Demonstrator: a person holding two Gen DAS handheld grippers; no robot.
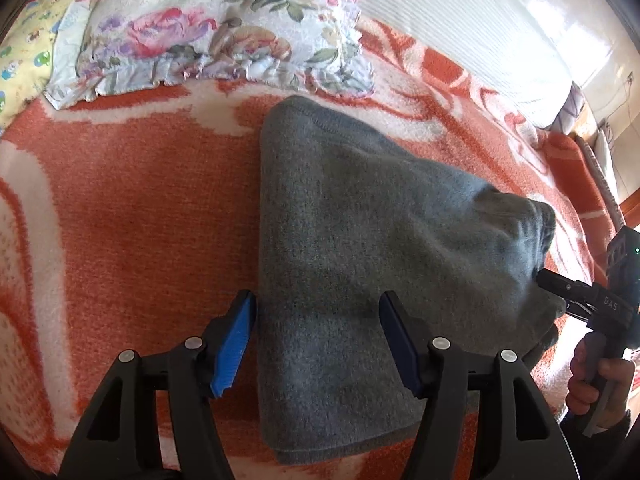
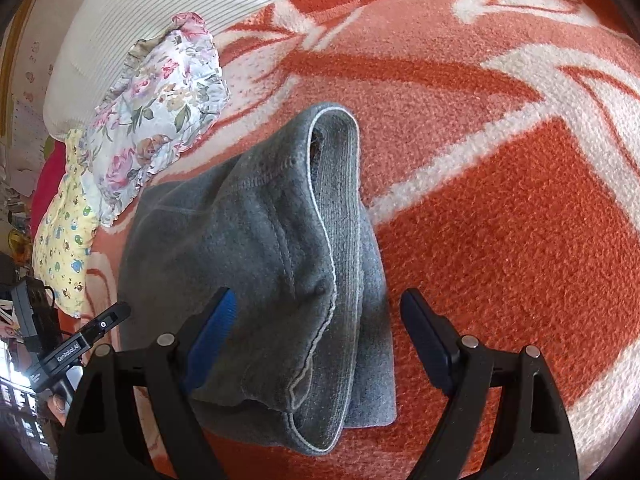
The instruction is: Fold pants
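Observation:
Grey fleece pants (image 1: 360, 248) lie folded into a thick bundle on an orange and white blanket (image 1: 140, 208). My left gripper (image 1: 318, 332) is open, its jaws straddling the near left edge of the bundle. In the right wrist view the pants (image 2: 260, 260) show their waistband on top. My right gripper (image 2: 320, 328) is open, its jaws on either side of the waistband end. The right gripper also shows in the left wrist view (image 1: 560, 292) at the bundle's right end, and the left gripper shows in the right wrist view (image 2: 108, 320) at the bundle's left side.
A floral pillow (image 1: 224, 28) lies beyond the pants, with a yellow patterned pillow (image 2: 64, 240) beside it. A white ribbed cover (image 1: 460, 20) lies at the far side of the bed. The blanket (image 2: 500, 240) spreads to the right.

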